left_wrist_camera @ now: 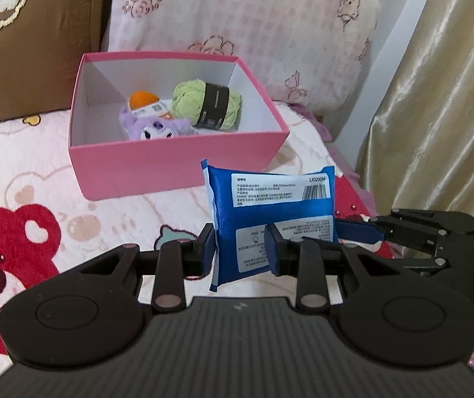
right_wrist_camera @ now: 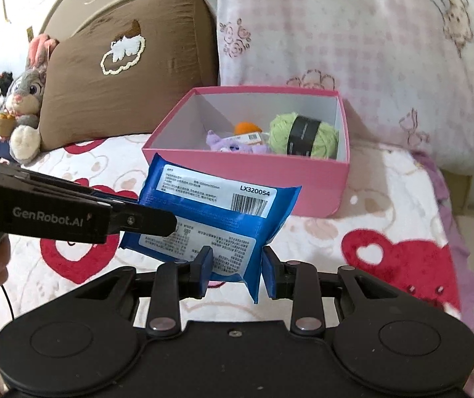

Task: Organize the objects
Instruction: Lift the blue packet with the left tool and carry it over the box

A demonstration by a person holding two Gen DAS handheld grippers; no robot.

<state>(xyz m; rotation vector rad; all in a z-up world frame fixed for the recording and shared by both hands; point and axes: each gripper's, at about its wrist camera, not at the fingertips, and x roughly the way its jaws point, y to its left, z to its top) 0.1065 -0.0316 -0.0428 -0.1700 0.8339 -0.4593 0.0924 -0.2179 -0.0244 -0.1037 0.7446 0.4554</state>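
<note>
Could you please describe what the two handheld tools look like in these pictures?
Both the left tool and the right tool are matte black, with blue pads, round silver pivot pins and ribbed bodies. White "GenRobot.AI" lettering marks the left one's side, and a thin black cable trails below it.

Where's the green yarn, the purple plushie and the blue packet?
green yarn (left_wrist_camera: 183, 101), left wrist view, left green end.
purple plushie (left_wrist_camera: 157, 129), left wrist view, its face.
blue packet (right_wrist_camera: 203, 219), right wrist view, blue middle.

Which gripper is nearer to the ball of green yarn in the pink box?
Neither clearly. The left gripper and right gripper both clamp the blue packet, short of the pink box, with the green yarn inside.
</note>
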